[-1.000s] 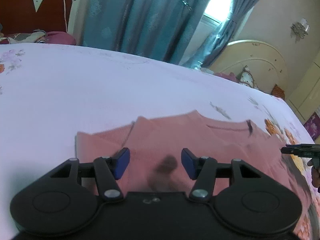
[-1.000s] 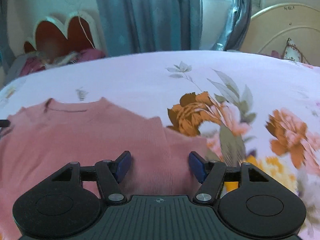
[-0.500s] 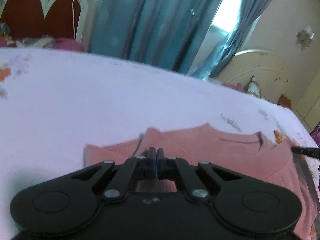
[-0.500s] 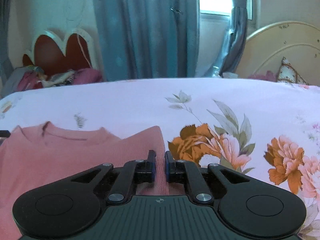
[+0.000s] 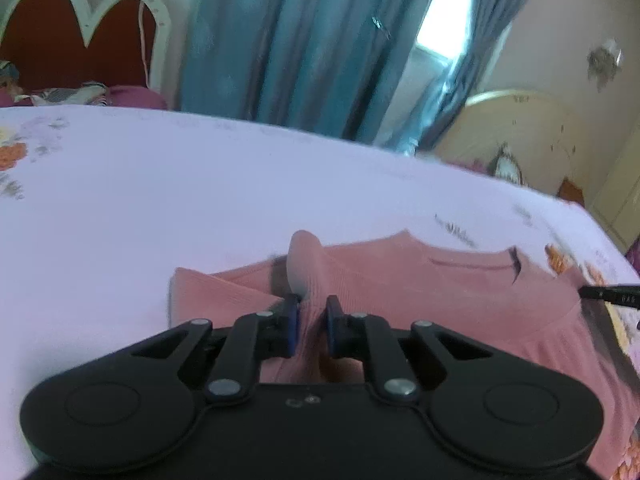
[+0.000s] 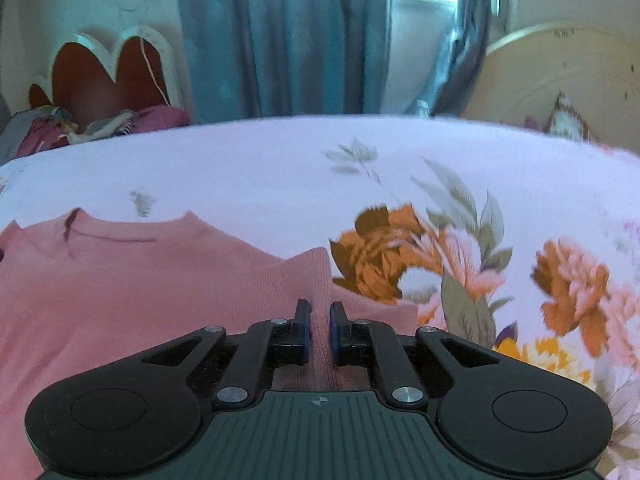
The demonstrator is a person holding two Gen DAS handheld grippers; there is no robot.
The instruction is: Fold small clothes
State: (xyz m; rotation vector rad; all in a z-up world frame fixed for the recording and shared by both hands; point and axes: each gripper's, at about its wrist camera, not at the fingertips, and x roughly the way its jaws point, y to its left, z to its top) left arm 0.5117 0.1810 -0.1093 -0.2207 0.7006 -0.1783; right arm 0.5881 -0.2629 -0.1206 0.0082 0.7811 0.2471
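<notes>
Pink sweater point(image 5: 440, 292) is lying flat on the flowered bedsheet point(image 5: 160, 184), neckline toward the far side, hem edge nearest the cameras. Same sweater point(image 6: 140, 280) is filling the lower left of the right wrist view; its right edge is lying against the big orange flower print on the sheet point(image 6: 400, 184).

Left gripper point(image 5: 311, 322) is pinching a ridge of the knit; fabric is bunching up between the blue pads and standing in a small peak just beyond them. Its jaws have just been closing, then easing a touch, with cloth between them throughout. Right gripper point(image 6: 319, 328) is likewise clamping a narrow fold of the sweater near its right side; its jaws have just been closing onto the cloth, and a strip of pink is showing in the slim gap.

Step in hand, as I judge it: securing both near points of the garment, ready to begin a fold.

Next move is probably calling for lifting both pinches together, level with each other, and carrying the near edge over toward the neckline. Hands need to be keeping even spacing, or the knit will be sagging in the middle and landing crooked. The left pinch looks shallow; a slip there is the main worry.

Blue curtains point(image 6: 280, 36) and headboards are standing behind the bed, uninvolved.
</notes>
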